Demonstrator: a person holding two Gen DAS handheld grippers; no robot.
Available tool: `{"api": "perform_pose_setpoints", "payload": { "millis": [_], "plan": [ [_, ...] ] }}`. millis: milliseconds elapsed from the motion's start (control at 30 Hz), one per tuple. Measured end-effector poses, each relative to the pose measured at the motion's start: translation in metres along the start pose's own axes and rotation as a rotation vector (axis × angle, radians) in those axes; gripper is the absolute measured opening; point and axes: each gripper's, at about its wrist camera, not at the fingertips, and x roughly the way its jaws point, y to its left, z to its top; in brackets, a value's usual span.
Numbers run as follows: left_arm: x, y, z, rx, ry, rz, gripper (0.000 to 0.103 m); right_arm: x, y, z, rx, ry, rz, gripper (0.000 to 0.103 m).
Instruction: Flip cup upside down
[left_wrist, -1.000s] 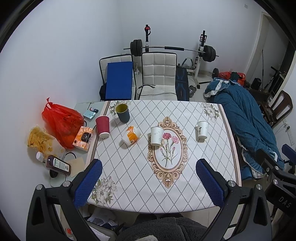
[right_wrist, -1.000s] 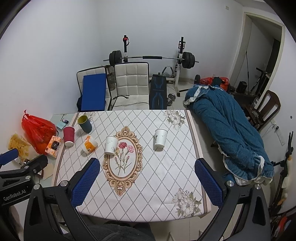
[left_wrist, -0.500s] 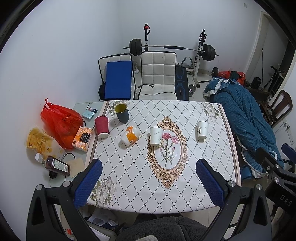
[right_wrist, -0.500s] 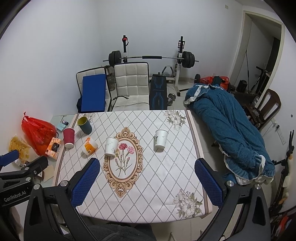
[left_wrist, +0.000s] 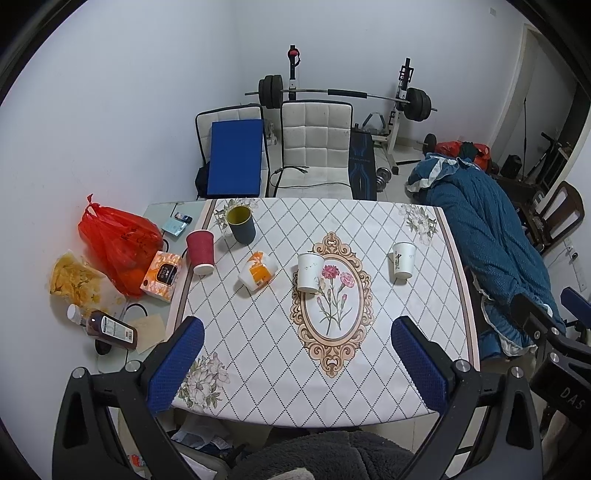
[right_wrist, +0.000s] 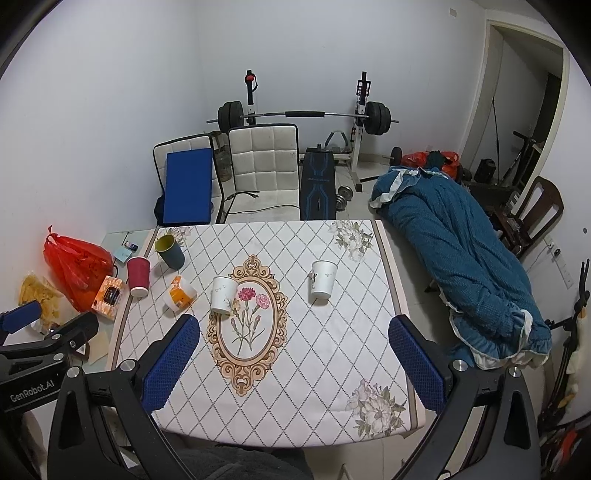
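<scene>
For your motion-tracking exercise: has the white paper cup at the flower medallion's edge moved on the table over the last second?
No. The white paper cup keeps its place at the upper left rim of the flower medallion; only the camera drifts slightly.

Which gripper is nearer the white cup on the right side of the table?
Right, as far as the views show. The white cup sits ahead between the right gripper fingers; from the left gripper it lies off toward the right finger. Both are open, well short.

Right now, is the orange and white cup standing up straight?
No, the orange and white cup lies tipped on its side on the table, between the red cup and a white paper cup.
</scene>
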Motion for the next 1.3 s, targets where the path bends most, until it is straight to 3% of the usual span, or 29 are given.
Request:
{"api": "perform_pose_setpoints", "payload": {
  "millis": [300, 600, 833, 1300],
  "plan": [
    [0.068, -0.018, -0.005, 0.010, 0.095, 0.009, 0.103, 0.051, -0.024, -0.013, 0.075, 0.102, -0.017, 0.103],
    [0.152, -0.059, -0.009, 0.089, 0.234, 0.000, 0.103, 0.146, -0.086, -0.064, 0.163, 0.293, -0.123, 0.103],
    [0.211, -0.103, -0.002, 0.170, 0.292, -0.002, 0.103, 0.220, -0.135, -0.106, 0.215, 0.423, -0.191, 0.103],
    [0.347, -0.186, 0.014, 0.304, 0.390, 0.025, 0.103, 0.355, -0.169, -0.160, 0.158, 0.603, -0.293, 0.103]
  ]
}}
